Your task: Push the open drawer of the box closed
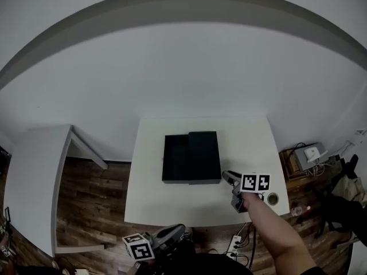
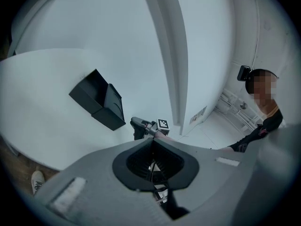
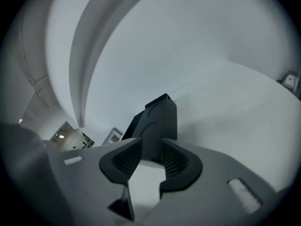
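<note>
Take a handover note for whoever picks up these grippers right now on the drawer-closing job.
Left hand-held gripper: shut, empty, held low, off the table.
Right hand-held gripper: open, empty, over the table by the box, at its near right corner.
The drawer sticks out of the box's left side, open.
Done: nothing yet.
Left: push the drawer fully in.

Box (image 1: 204, 156) and its drawer (image 1: 175, 158): matte black all over, unpatterned. Table (image 1: 172, 208) plain white; floor (image 1: 92, 188) brown wood-grain planks. Left gripper (image 2: 151, 150) and right gripper (image 3: 150, 157) both mid-grey with darker ribbed inner faces; marker cubes (image 1: 256, 182) white, carrying black square patterns.
</note>
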{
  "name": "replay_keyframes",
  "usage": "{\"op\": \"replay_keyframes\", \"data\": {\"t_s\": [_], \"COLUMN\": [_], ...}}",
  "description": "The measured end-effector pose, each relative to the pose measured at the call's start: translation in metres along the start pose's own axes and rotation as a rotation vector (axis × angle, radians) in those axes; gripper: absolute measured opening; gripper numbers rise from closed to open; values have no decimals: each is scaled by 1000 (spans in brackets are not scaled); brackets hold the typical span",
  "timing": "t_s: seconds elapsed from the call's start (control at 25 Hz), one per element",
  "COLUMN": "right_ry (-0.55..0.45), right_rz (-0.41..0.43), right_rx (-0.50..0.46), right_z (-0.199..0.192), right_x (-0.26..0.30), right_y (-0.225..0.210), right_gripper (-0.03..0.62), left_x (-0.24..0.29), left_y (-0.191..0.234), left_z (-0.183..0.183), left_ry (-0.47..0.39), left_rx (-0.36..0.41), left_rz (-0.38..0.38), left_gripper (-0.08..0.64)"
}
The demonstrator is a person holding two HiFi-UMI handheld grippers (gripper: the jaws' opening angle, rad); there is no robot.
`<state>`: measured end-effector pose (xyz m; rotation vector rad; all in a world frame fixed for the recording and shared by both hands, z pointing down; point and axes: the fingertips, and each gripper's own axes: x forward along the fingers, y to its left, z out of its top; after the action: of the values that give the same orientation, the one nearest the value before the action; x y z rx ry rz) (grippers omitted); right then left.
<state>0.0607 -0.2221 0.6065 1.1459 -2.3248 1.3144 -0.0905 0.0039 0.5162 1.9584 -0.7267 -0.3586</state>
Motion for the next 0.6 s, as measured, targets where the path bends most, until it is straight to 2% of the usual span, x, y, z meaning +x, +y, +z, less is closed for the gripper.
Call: {"op": "replay_keyframes", "data": {"t_s": [0.32,0.48,0.6], "right_ry": [76,89,95], "right_rz": [-144,-169,-168], "right_rx": [-22,3,4], "right_z": [30,26,26], "right_x": [67,71,70], "right_y": [-20,-28,-28], "right_gripper": [123,98,92], "left_x": [-36,-40,-36], "left_y": [59,83,102], "left_z": [62,97,129], "left_ry": [-53,-49,-16], "left_rx": [-11,43,130], "left_rz": [51,69,97], "left_gripper": [2,2,2]}}
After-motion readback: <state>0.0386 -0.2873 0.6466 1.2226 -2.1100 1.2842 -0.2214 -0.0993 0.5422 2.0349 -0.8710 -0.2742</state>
